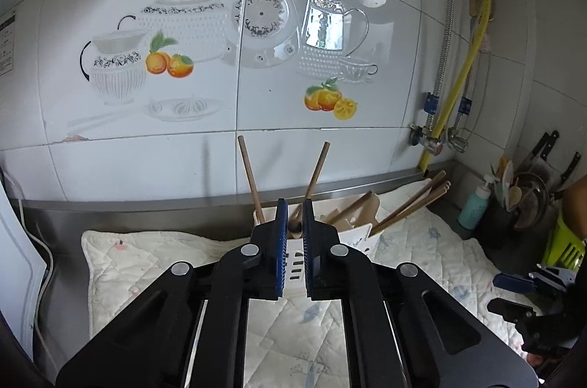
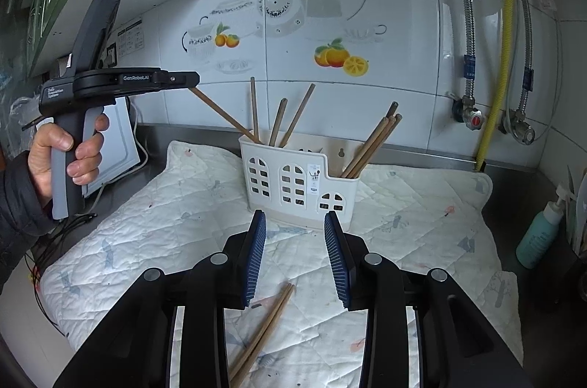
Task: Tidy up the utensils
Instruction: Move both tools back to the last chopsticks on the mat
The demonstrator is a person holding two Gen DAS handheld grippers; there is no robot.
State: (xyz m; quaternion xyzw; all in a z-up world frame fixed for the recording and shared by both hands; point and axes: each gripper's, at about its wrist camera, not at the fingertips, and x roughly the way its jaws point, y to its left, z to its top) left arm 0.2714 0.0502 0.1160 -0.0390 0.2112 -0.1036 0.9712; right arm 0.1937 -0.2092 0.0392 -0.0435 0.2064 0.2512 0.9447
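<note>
Ahead, right tongs (image 2: 295, 254) agape, chopsticks (image 2: 262, 333) below

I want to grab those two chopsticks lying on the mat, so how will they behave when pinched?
The chopsticks look thin, stiff and light. Being slim, they may roll or split apart on the quilted mat.

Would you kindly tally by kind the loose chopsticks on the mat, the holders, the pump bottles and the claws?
Loose wooden chopsticks on quilted mat: 2
White plastic slotted holder: 1
Teal pump bottle: 1
Left claw, right claw: 2
Total: 6
</note>
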